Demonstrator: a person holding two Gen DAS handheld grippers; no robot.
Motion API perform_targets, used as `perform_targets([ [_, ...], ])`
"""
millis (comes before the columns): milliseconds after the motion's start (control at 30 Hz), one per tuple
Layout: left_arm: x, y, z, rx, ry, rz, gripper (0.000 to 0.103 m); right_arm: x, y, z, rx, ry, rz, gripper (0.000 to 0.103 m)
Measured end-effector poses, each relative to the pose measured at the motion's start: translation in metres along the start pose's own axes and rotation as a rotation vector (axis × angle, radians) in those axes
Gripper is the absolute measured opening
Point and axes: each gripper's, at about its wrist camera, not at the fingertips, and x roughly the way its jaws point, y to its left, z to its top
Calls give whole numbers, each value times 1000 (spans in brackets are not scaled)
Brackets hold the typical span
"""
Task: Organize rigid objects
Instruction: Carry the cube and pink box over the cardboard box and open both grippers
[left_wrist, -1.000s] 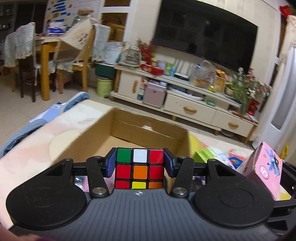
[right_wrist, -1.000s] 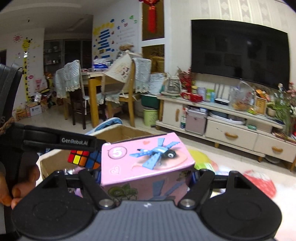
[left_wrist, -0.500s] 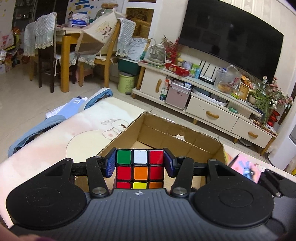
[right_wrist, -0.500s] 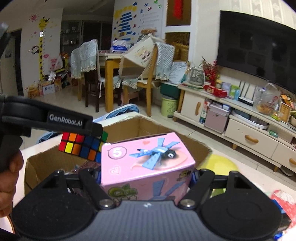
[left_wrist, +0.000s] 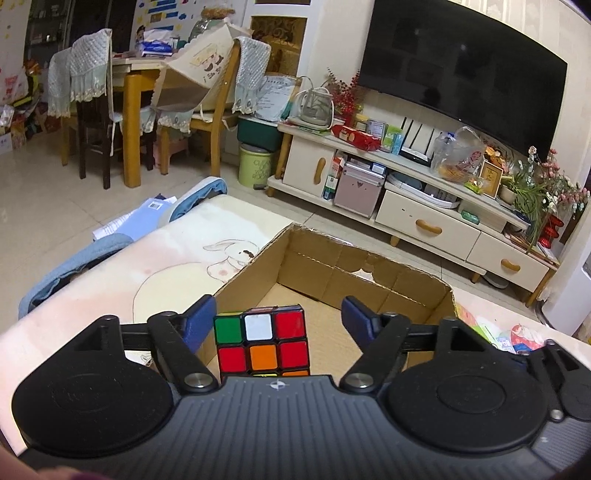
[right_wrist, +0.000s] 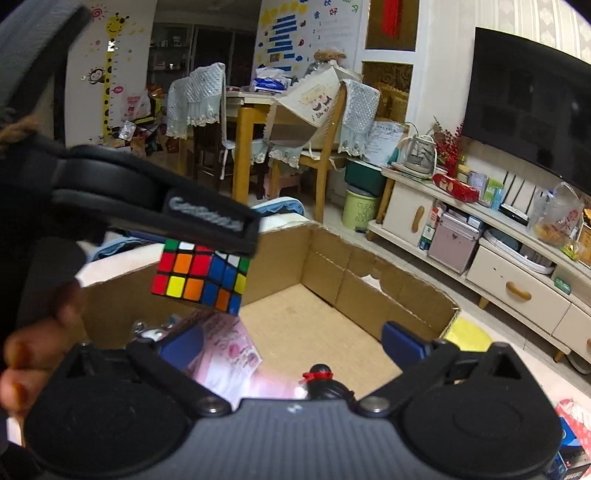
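A Rubik's cube (left_wrist: 262, 339) hangs loose between the blue pads (left_wrist: 199, 317) of my left gripper (left_wrist: 277, 317), whose jaws are opening; a wide gap shows on the cube's right side. In the right wrist view the cube (right_wrist: 201, 273) is in the air under the left gripper's finger (right_wrist: 207, 218), above the open cardboard box (right_wrist: 369, 269). My right gripper (right_wrist: 291, 345) is also opening over the box. The pink toy box (right_wrist: 225, 354), blurred, drops free below the right gripper's left pad. The cardboard box (left_wrist: 369, 266) lies straight ahead of the left gripper.
A small black and red object (right_wrist: 321, 373) and a metal piece (right_wrist: 151, 330) lie in the cardboard box. A hand (right_wrist: 33, 354) holds the left gripper. Colourful packages (left_wrist: 517, 336) lie to the box's right, a rabbit-print mat (left_wrist: 184, 266) to its left.
Both grippers have opened wide. The pink toy box has left the right jaws and dropped toward the cardboard box. The cube sits loose and tilted between the left pads.
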Motion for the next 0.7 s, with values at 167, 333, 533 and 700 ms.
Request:
perform_targets([
  [167, -2, 0, 0, 1, -1, -11, 103, -23, -4, -2, 29, -46, -56, 102],
  [333, 0, 0, -1, 2, 7, -11, 103, -45, -16, -9, 101, -79, -134, 102],
  [533, -1, -2, -1, 5, 6, -19, 103, -60, -26, -29, 181, -71, -225, 102],
  [700, -1, -4, -2, 13, 5, -34, 103, -68, -32, -48, 230, -52, -263, 102],
])
